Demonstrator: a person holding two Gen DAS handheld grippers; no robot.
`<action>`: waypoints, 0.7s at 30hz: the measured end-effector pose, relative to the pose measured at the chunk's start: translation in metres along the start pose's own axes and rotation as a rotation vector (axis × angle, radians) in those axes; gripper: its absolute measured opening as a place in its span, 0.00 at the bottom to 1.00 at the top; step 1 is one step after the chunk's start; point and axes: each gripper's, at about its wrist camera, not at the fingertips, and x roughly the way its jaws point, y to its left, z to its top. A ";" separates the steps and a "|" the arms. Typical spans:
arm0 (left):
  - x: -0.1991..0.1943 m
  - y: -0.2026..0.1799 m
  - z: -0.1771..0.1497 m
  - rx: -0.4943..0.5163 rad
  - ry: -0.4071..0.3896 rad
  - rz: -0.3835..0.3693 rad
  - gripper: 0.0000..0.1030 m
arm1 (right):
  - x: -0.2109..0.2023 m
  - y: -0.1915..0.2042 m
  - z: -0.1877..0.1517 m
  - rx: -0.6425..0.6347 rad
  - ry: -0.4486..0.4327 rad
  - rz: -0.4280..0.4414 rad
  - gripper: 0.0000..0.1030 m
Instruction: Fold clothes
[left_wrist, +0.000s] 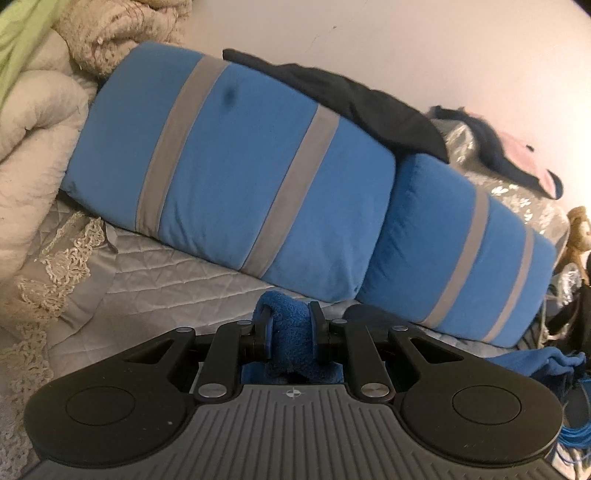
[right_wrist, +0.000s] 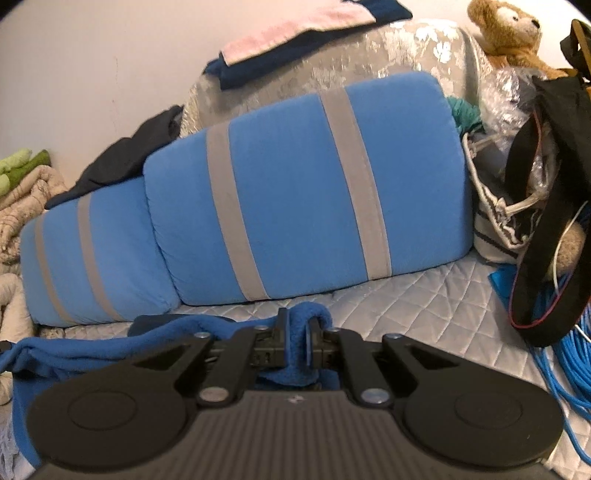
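Left gripper (left_wrist: 290, 319) is clamping a bunched fold of the blue fleece garment (left_wrist: 291, 343). Right gripper (right_wrist: 297, 328) is pinching the same fleece (right_wrist: 110, 343), which is hanging over the quilted bedspread (right_wrist: 424, 295) before the blue striped cushions (right_wrist: 295, 184).

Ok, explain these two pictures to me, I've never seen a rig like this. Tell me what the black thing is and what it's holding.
There is no robot. A person carries a two-finger gripper in each hand, with a wide-angle camera looking along its fingers. One picture comes from the left gripper, the other from the right gripper. The black shape at the bottom is the gripper's body. Both are shut on one blue fleece garment, stretched between them for folding. Beneath lies a quilted grey bedspread, with two blue pillows with grey stripes against the wall. A teddy bear sits at the far right.
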 end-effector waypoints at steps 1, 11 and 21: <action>0.004 -0.001 0.001 0.005 0.001 0.004 0.17 | 0.007 -0.001 0.001 -0.001 0.005 -0.003 0.08; 0.044 -0.005 0.011 0.016 0.021 0.042 0.17 | 0.061 -0.005 0.009 -0.036 0.034 -0.036 0.08; 0.084 0.011 0.007 -0.010 0.073 0.083 0.17 | 0.106 0.003 0.008 -0.100 0.070 -0.067 0.08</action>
